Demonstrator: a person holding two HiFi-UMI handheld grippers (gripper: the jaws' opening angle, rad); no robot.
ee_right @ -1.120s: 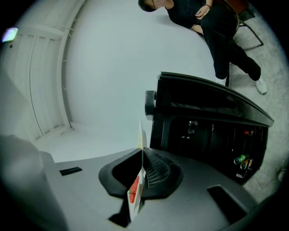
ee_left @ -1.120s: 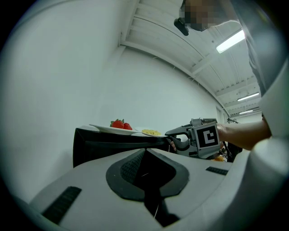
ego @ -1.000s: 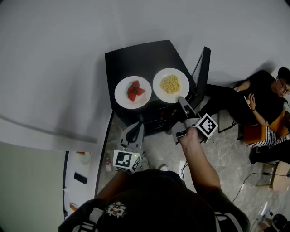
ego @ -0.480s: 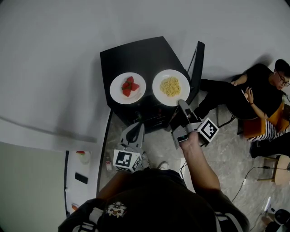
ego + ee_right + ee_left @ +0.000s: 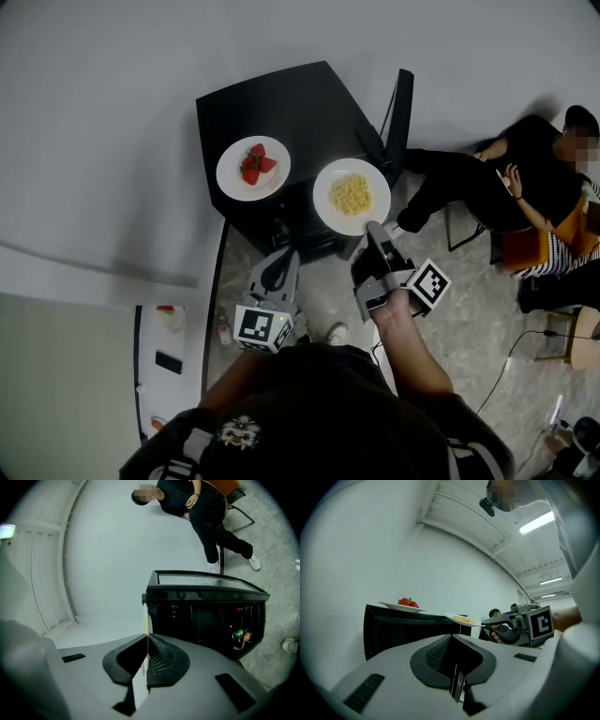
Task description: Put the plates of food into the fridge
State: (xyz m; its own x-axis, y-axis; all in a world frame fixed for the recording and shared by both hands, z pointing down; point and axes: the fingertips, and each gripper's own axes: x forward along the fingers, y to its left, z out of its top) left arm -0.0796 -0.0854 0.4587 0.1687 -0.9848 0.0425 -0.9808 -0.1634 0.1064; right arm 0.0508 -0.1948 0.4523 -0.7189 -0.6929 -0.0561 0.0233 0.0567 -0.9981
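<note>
Clamped almost fully together, the jaws of the right gripper are pinching the near rim of the plate of yellow food, while the jaws of the left gripper are pressing shut on nothing and hanging idle at lower centre of the head view. One black fridge is filling the upper middle of that view, and its single door is standing open to the right, probably so that the shelves are lying free for the plates. One seated person is lounging at the far right, well apart from the work. Two white plates are showing. The held one is hovering level just in front of the fridge's top edge, apparently off the surface; gripping it by the rim and keeping it flat is likely meant to stop the food from sliding. The plate of strawberries is sitting on the fridge top to the left, untouched and probably waiting its turn, so neither plate is inside yet. In the right gripper view the held plate is appearing edge-on as a thin white strip running up from the jaws toward the dark open compartment, where a couple of small cans or bottles are standing at lower right.
</note>
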